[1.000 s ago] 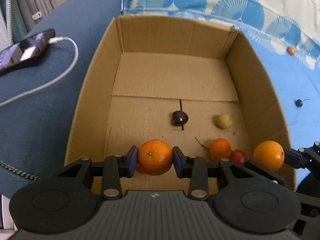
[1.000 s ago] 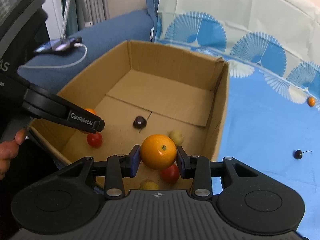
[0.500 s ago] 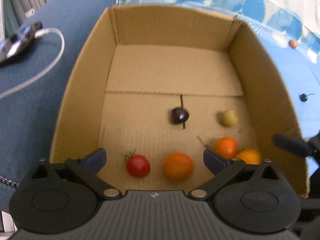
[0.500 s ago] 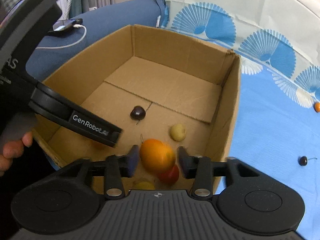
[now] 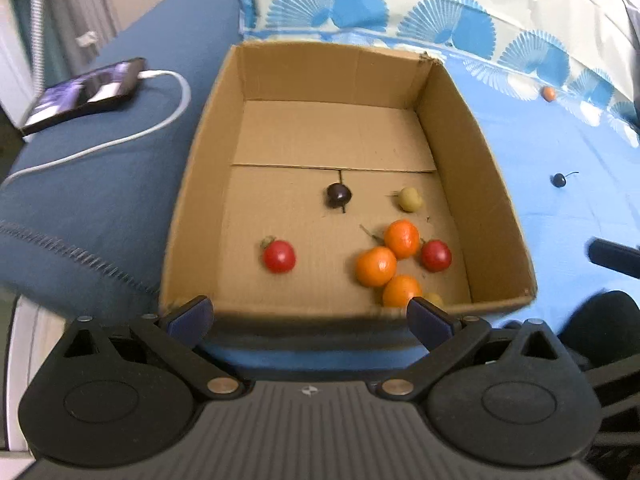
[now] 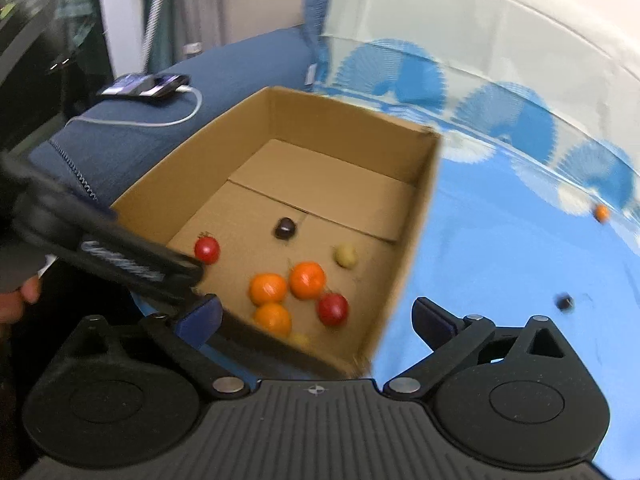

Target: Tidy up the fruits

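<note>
Eight fruits [image 5: 376, 266] in cardboard box [image 5: 188, 184]

Cardboard box [image 5: 200, 184]: plain brown. In it: three orange fruits [image 5: 376, 266], two red ones [image 5: 279, 256], one dark purple [image 5: 339, 195], one pale yellow-green [image 5: 409, 199]. Sheet [image 5: 560, 152]: light blue, white border with blue fan motifs. Cushion [image 5: 100, 184]: dark blue. Phone [image 5: 86, 94] black, cable [image 5: 120, 140] white.

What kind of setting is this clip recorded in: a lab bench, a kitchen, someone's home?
Most likely a home living room or bedroom. The cardboard box sits on a blue fan-patterned cloth, beside a blue upholstered cushion where a phone lies charging. No lab fixtures show.
</note>
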A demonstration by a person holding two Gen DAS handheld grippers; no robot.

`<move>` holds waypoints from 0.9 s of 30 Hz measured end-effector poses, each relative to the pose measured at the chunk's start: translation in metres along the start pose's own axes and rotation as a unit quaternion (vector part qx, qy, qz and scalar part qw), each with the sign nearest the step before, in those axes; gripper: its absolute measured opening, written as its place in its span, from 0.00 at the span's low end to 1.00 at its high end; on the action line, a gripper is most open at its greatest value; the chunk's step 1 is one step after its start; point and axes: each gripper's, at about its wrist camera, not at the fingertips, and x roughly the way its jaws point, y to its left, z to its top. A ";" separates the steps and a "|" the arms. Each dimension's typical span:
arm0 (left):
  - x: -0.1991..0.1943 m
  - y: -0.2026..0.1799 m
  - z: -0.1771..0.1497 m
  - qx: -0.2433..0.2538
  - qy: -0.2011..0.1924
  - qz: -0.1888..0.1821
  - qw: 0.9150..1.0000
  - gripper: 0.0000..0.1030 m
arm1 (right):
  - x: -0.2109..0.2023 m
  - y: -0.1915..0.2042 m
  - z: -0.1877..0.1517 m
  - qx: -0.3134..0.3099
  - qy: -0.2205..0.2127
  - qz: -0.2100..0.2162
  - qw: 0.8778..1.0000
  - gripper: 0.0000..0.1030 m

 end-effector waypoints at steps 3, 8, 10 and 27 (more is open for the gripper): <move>-0.023 -0.001 -0.016 -0.012 -0.029 0.017 0.999 1.00 | -0.025 -0.001 -0.011 0.022 -0.018 -0.007 1.000 0.99; -0.053 -0.010 -0.036 -0.015 -0.054 0.019 0.998 1.00 | -0.064 0.015 -0.018 -0.008 -0.082 -0.020 0.996 0.99; -0.066 -0.015 -0.044 -0.008 -0.067 0.021 0.998 1.00 | -0.079 0.021 -0.023 -0.022 -0.106 -0.021 0.994 0.99; -0.122 -0.027 -0.071 -0.003 -0.124 0.037 0.992 1.00 | -0.144 0.035 -0.050 -0.038 -0.183 -0.038 0.982 0.99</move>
